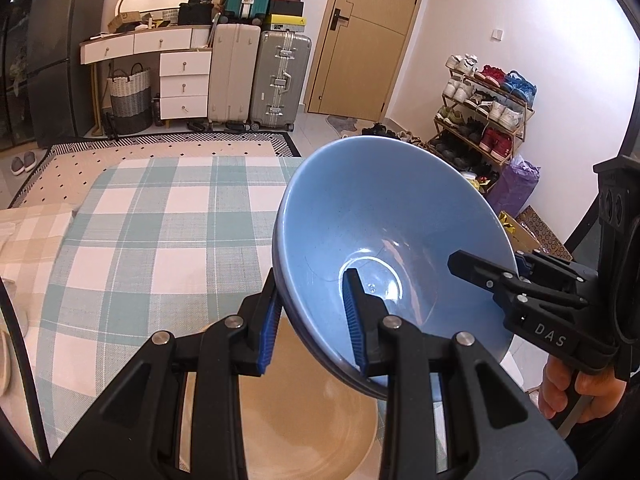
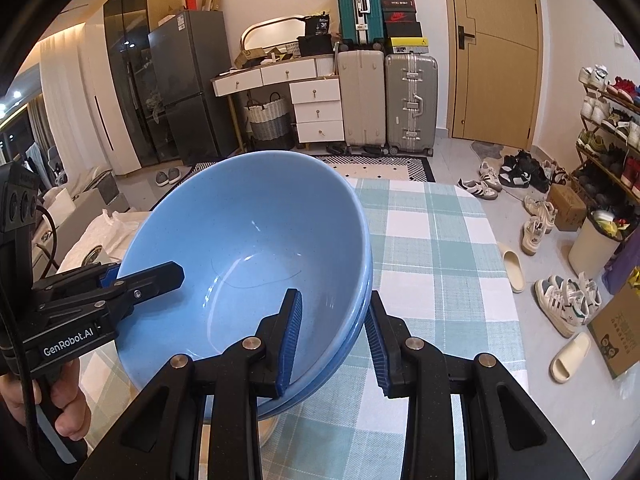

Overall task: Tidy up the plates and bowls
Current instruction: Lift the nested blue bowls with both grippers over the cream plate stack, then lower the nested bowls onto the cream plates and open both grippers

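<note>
Checked tablecloth (image 2: 432, 248); gripper (image 2: 334, 340) "GenRobot.AI".

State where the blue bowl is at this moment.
In both wrist views the blue bowl is lifted and tilted above the checked tablecloth, its rim clamped by the left gripper and the right gripper, over a beige dish.

The left wrist view looked forward and downward along its own fingers, very near the blue bowl (image 1: 384, 240) at that bowl's left rim. The right wrist view looked the same way from the opposite rim, equally near. Both shared the bowl, the checked tablecloth (image 1: 160, 216), the far suitcases (image 2: 386, 100) and door (image 2: 496, 52); each saw the other gripper.
</note>
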`<action>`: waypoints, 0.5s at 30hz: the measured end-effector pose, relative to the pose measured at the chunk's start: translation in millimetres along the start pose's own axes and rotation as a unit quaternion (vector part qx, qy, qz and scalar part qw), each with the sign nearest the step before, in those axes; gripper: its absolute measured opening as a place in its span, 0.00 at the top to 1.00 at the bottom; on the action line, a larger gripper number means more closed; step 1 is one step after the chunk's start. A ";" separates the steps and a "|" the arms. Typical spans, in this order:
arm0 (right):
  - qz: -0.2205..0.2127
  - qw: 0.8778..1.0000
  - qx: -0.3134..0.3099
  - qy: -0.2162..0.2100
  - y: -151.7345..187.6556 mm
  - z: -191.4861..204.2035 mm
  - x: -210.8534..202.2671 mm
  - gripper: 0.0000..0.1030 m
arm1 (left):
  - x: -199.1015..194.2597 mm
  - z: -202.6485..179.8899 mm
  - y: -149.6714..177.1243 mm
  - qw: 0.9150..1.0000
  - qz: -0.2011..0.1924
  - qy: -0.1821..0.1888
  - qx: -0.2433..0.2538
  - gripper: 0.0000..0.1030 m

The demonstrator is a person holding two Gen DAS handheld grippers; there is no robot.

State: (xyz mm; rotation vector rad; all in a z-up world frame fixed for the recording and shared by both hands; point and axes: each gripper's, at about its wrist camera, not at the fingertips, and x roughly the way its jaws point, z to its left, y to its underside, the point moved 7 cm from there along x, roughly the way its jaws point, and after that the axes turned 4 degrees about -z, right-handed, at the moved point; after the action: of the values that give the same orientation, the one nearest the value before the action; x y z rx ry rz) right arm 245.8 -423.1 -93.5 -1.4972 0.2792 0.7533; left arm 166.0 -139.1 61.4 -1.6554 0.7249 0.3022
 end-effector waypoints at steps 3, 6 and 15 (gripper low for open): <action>-0.004 1.000 -0.005 -0.003 0.8 10.7 -7.4 0.69 | -18.7 2.8 5.3 1.000 -0.007 -0.004 -0.003 0.74; -0.006 1.000 -0.011 -0.007 3.8 22.9 -12.8 0.69 | -35.8 5.1 11.7 1.000 -0.013 -0.009 -0.006 0.74; -0.008 0.999 -0.021 -0.026 14.4 53.3 -18.4 0.69 | -76.5 20.3 34.4 0.999 -0.021 -0.029 -0.014 0.74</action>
State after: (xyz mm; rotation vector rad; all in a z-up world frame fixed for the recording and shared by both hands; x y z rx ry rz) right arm 208.6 -378.6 -88.8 -1.5150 0.2130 0.7879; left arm 90.2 -99.5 73.2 -1.6796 0.6442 0.3304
